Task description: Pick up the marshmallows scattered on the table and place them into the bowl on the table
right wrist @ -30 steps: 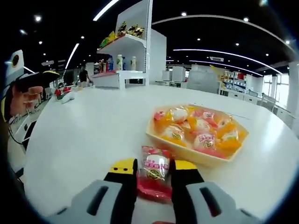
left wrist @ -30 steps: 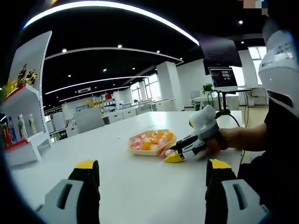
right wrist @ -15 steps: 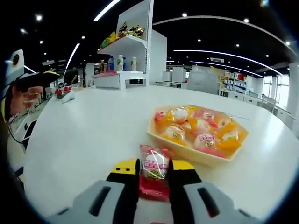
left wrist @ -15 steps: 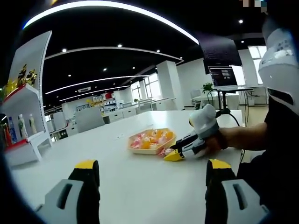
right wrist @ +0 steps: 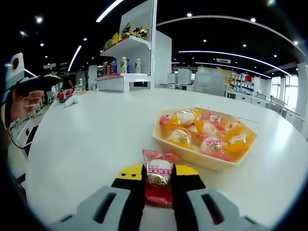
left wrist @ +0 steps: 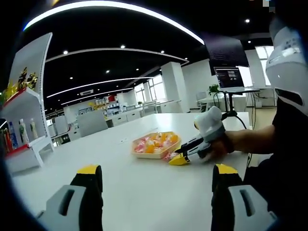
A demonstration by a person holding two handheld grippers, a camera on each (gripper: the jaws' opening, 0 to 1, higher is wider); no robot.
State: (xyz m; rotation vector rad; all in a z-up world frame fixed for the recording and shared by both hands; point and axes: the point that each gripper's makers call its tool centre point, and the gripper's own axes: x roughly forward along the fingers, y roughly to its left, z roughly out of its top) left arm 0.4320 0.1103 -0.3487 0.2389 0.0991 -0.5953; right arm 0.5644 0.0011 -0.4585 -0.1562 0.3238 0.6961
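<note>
R gripper view: the right gripper [right wrist: 158,185] has its yellow-tipped fingers [right wrist: 126,179] closed on a wrapped marshmallow [right wrist: 158,177], a pink-and-red packet standing upright between them, just above the white worktop [right wrist: 86,139]. Just beyond the packet, near but apart, sits the bowl [right wrist: 204,158], a shallow yellow tray w/ more wrapped marshmallows in pink, orange and white piled inside. Far left of this view, a hand [right wrist: 21,103] w/ the other gripper at the worktop's edge. Behind, a white shelf unit [right wrist: 127,62] w/ bottles and snack packs.

L gripper view: the left gripper [left wrist: 156,185] is held above the worktop, fingers [left wrist: 89,185] set wide apart w/ nothing between them. Across the worktop, the right gripper shows w/ its tip just beside the bowl, the pink packet at its tip; a person's hand grips it. A laptop [left wrist: 231,79] on a stand sits in the background, right side.
</note>
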